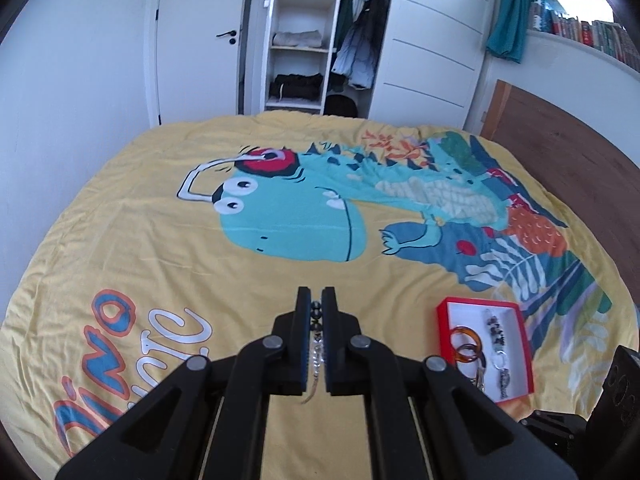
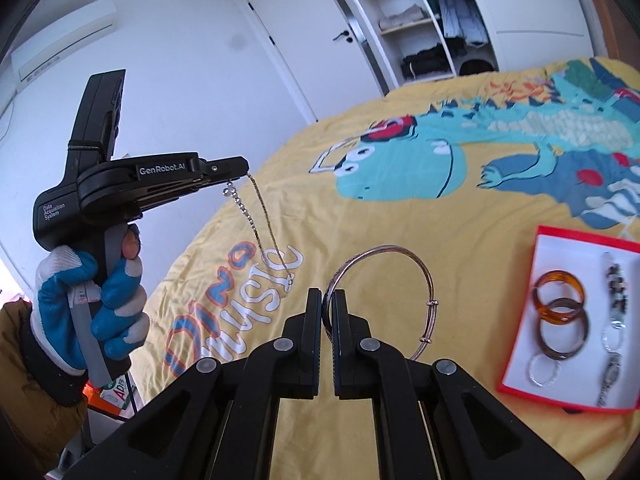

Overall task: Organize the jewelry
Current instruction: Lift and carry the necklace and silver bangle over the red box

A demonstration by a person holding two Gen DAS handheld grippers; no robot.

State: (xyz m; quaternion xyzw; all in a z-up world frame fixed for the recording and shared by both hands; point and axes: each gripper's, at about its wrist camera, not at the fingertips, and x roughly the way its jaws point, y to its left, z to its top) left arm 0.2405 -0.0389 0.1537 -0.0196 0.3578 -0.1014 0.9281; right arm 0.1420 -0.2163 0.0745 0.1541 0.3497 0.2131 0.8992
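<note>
My left gripper (image 1: pixel 316 296) is shut on a chain necklace (image 1: pixel 316 344) with dark beads. In the right wrist view the left gripper (image 2: pixel 240 166) is held high at left and the necklace (image 2: pixel 266 224) hangs from it above the bed. My right gripper (image 2: pixel 327 298) is shut on a thin metal bangle (image 2: pixel 400 254), held above the bedspread. A red-rimmed white tray (image 2: pixel 524 328) lies on the bed at right. It holds an amber ring (image 2: pixel 558 296), a dark ring, a silver ring and a beaded chain (image 2: pixel 616 292). The tray also shows in the left wrist view (image 1: pixel 524 344).
The yellow dinosaur bedspread (image 1: pixel 160 248) covers the bed. An open wardrobe (image 1: pixel 304 36) with shelves and hanging clothes stands beyond the bed, next to a white door. A wooden headboard (image 1: pixel 560 152) is at right. A gloved hand (image 2: pixel 104 292) holds the left gripper's handle.
</note>
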